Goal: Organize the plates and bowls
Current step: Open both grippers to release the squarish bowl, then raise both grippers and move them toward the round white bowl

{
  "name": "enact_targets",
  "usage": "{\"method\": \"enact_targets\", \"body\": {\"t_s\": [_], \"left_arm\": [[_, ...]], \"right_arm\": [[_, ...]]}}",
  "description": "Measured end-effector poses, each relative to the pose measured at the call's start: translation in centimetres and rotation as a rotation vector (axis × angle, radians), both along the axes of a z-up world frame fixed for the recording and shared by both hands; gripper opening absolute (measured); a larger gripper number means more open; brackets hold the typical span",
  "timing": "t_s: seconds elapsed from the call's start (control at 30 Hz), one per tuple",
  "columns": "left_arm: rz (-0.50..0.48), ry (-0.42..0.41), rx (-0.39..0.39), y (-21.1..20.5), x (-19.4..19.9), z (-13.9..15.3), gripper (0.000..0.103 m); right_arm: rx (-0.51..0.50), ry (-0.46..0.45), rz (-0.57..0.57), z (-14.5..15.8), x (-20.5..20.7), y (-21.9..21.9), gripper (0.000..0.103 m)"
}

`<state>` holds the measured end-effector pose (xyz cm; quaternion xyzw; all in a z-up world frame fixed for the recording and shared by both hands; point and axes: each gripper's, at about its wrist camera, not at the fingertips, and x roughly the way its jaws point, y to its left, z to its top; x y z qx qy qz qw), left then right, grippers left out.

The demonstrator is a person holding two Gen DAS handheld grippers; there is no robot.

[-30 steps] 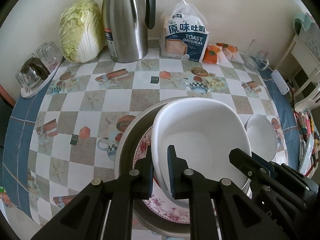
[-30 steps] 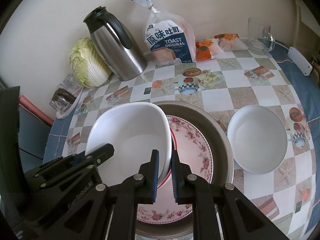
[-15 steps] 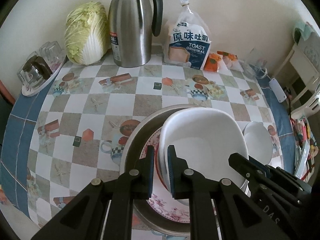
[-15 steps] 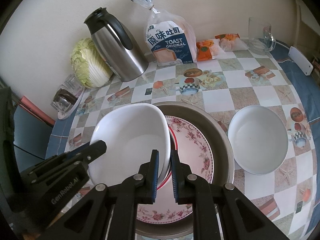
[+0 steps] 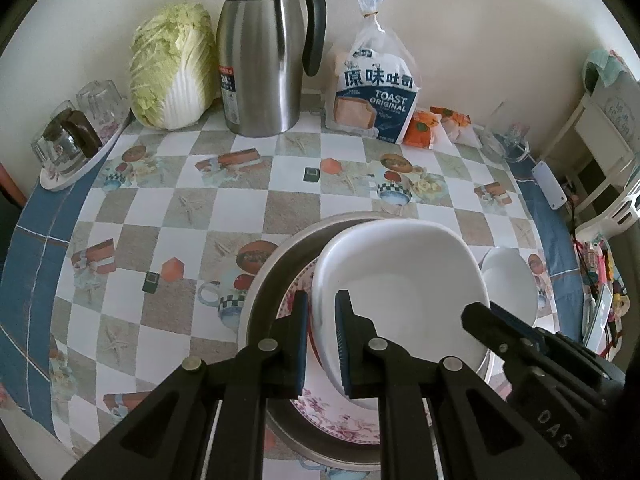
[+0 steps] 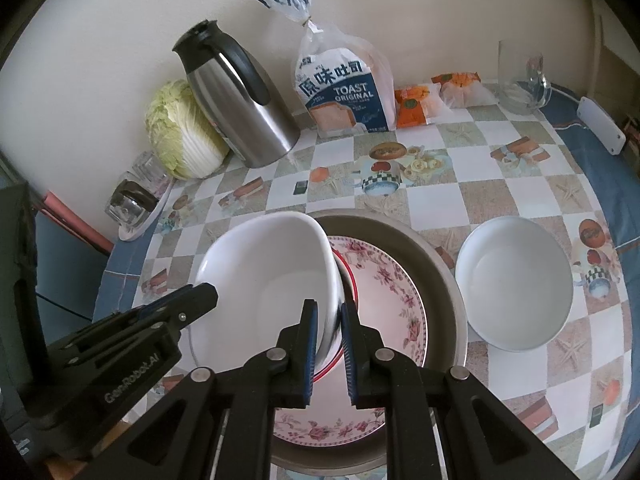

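A large white bowl (image 5: 400, 280) (image 6: 272, 272) is held tilted above a floral plate (image 6: 384, 292) (image 5: 296, 292) that lies in a wide metal basin (image 6: 436, 256) (image 5: 272, 264). My left gripper (image 5: 322, 340) is shut on the bowl's left rim. My right gripper (image 6: 330, 340) is shut on its right rim. Each gripper shows in the other's view. A second white bowl (image 6: 516, 280) (image 5: 512, 280) sits on the table to the right of the basin.
Along the back wall stand a cabbage (image 5: 172, 68), a steel jug (image 5: 264, 48), a toast bag (image 5: 372, 84), orange snack packs (image 5: 424, 128) and a glass mug (image 6: 524, 80). A tray of glasses (image 5: 68, 140) sits at the far left. A chair (image 5: 600, 140) stands at right.
Both grippers have lifted the large white bowl higher and drawn it back a little; the table looks farther away. The grip on both rims is unchanged.
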<state>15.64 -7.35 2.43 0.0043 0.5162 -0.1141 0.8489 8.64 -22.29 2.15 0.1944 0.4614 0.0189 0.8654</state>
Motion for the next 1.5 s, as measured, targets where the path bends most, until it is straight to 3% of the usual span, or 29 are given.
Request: {"method": "enact_targets", "body": {"t_s": [0.13,0.2,0.23,0.3,0.33,0.4,0.53,0.63,0.9,1.07,1.33,1.5], "left_arm": [[0.006,-0.018,-0.001,0.3,-0.1,0.7,0.014],[0.015,-0.021,0.002,0.4,-0.2,0.9,0.034],[0.022,-0.025,0.009,0.5,-0.2,1.0,0.039],[0.039,-0.035,0.022,0.8,-0.1,1.2,0.047],[0.048,-0.036,0.021,1.0,-0.1,1.2,0.049],[0.071,-0.035,0.015,1.6,0.1,1.3,0.064],[0.116,-0.044,0.019,2.6,0.2,1.3,0.072],[0.145,-0.040,0.021,3.3,0.4,1.0,0.086],[0.200,-0.030,0.023,4.4,0.5,0.6,0.089],[0.225,-0.085,0.012,4.4,0.0,1.6,0.098],[0.188,-0.165,0.003,2.2,-0.9,3.4,0.098],[0.149,-0.263,-0.039,0.5,-1.8,5.0,0.098]], "right_arm": [[-0.030,-0.030,-0.003,1.2,-0.3,-0.2,0.014],[-0.042,-0.032,-0.007,1.4,-0.3,-0.3,0.014],[-0.049,-0.031,-0.013,1.5,-0.3,-0.4,0.019],[-0.067,-0.027,-0.025,1.4,-0.3,-0.5,0.047],[-0.074,-0.027,-0.027,1.4,-0.3,-0.6,0.052],[-0.081,-0.023,-0.027,1.4,-0.2,-0.6,0.058],[-0.089,-0.026,-0.022,1.3,-0.2,-0.6,0.069],[-0.093,-0.027,-0.017,1.2,-0.2,-0.5,0.076],[-0.090,-0.036,-0.032,1.0,-0.3,-0.8,0.103],[-0.078,-0.046,-0.044,1.3,-0.5,-1.6,0.103],[-0.059,-0.069,-0.084,2.3,-1.6,-4.3,0.103],[-0.069,-0.095,-0.143,3.1,-2.8,-7.2,0.103]]}}
